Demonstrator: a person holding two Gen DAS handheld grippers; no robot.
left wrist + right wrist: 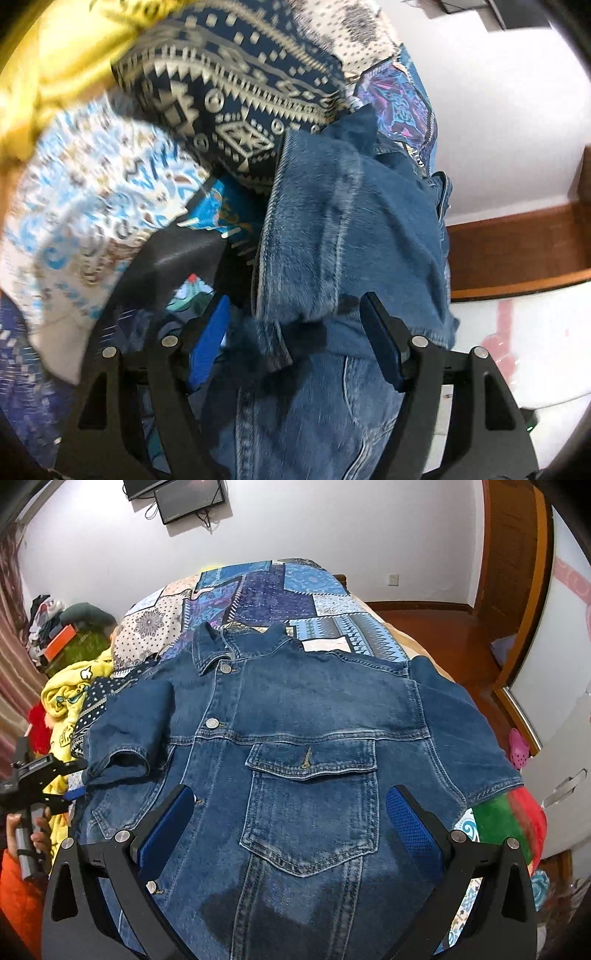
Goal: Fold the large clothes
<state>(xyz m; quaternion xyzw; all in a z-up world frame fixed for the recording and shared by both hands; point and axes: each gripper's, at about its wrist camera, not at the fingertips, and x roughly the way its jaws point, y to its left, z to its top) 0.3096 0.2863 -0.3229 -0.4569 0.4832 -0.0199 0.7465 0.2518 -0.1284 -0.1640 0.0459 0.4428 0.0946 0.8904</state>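
A blue denim short-sleeved jacket (295, 716) lies front up on a patchwork bedspread (280, 590), collar at the far end. Its left sleeve (125, 734) is folded in over the front. My right gripper (291, 823) is open and hovers above the chest pocket (310, 805), holding nothing. My left gripper (295, 332) is open, its blue pads either side of the sleeve's hem (332, 229); it also shows in the right wrist view (74, 794) at the jacket's left edge.
Yellow fabric (70, 698) and other clothes are heaped at the bed's left. Red and green cloth (509, 819) lies at the right. A wooden door (513, 565) and white cabinet (565, 768) stand to the right. A screen (192, 498) hangs on the far wall.
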